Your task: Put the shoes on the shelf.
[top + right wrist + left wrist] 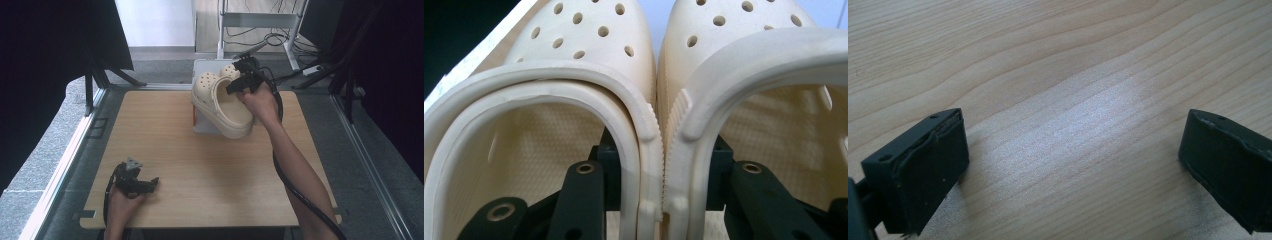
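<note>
The right gripper (239, 86) carries 2 cream perforated foam clogs (222, 102), pinched together by their inner walls, above the white box (200, 67), needing a steady set-down on the wooden surface (200, 170), while the left gripper (150, 184) rests wide and empty.

The tabletop (165, 150) lies bare across its left and near parts; the clogs (222, 102) and white box (200, 122) block the far centre.

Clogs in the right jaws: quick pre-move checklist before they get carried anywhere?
1. Both cream clogs pinched together, one jaw inside each: ok.
2. Inner walls pressed flush, no gap in the right gripper view: ok.
3. Clogs lifted off the white box: looks ok from the high view; clearance underneath cannot tell.
4. Right gripper cable free of the clogs: ok.
5. Left gripper open, nothing between its jaws, low over the table: ok.
6. Drop-off spot: cannot tell.
</note>
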